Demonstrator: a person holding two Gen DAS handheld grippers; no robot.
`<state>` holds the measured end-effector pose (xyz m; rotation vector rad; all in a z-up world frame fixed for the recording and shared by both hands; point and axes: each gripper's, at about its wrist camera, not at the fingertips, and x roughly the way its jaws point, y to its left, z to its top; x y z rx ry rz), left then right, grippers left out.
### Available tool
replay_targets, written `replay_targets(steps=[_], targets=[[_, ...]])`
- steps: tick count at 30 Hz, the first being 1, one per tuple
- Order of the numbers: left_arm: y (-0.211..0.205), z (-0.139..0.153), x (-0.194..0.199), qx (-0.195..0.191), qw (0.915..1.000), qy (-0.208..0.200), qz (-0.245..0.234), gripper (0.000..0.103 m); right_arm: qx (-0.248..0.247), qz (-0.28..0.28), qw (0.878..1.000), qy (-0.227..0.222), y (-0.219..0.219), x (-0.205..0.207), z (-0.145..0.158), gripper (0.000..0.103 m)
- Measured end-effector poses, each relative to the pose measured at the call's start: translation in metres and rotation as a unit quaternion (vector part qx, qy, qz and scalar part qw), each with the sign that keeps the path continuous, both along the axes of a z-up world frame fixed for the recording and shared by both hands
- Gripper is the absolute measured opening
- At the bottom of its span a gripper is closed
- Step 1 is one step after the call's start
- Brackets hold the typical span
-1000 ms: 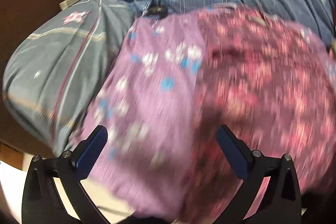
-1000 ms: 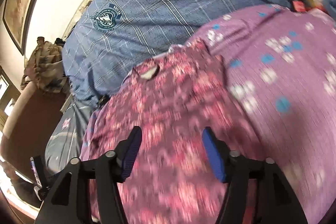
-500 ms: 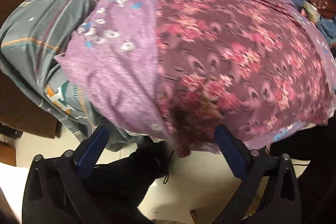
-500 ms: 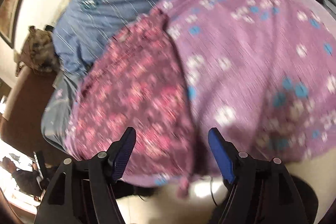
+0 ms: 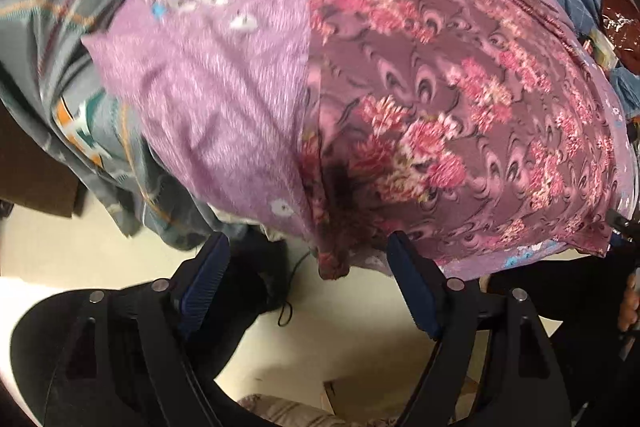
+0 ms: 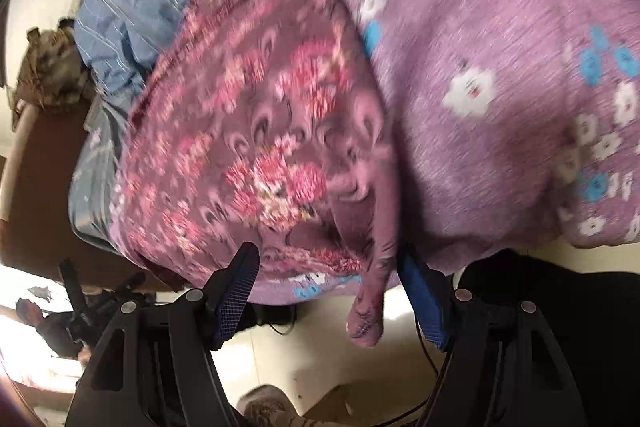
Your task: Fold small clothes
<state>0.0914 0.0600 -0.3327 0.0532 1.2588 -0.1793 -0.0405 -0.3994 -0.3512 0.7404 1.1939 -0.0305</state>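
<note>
Here both tools (image 5: pixel 308 267) (image 6: pixel 328 279), narrowing, gape unpinched around the floral garment's (image 5: pixel 440 99) limp corners.

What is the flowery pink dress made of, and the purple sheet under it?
Dress: looks like thin, smooth printed fabric, maybe cotton or rayon; it drapes limply and its corner dangles off the edge. Sheet: looks like woven, heathered cloth with a matte, streaky surface. Neither is certain.

Floral garment (image 5: pixel 460 99) (maroon) spread flat.
</note>
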Motion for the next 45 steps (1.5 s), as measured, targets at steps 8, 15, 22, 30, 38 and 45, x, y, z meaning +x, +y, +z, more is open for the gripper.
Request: replay_targets(steps=[8,15,22,30,38,45], targets=[[-0.001,-0.036,0.006,-0.008,0.9993,0.034,0.012,0.082,-0.027,0.022,0.999,-0.003,0.008,0.000,-0.004,0.006],[0.011,-0.060,0.014,-0.066,0.9960,0.045,0.040,0.014,-0.035,0.027,0.999,-0.009,0.014,0.002,-0.001,0.004],[0.014,-0.033,0.004,-0.110,0.9936,0.017,0.022,0.005,-0.011,0.050,0.997,-0.049,0.021,-0.005,0.038,0.004],[0.023,0.033,0.003,-0.162,0.9863,-0.020,-0.021,0.003,0.017,0.065,0.985,-0.157,0.009,-0.009,0.121,0.004],[0.031,0.076,0.009,-0.216,0.9735,-0.069,-0.027,0.000,0.052,0.061,0.973,-0.216,0.012,-0.002,0.147,0.004],[0.028,0.054,0.006,-0.149,0.9878,-0.037,-0.026,0.024,0.037,0.054,0.980,-0.189,0.005,0.005,0.129,0.004]])
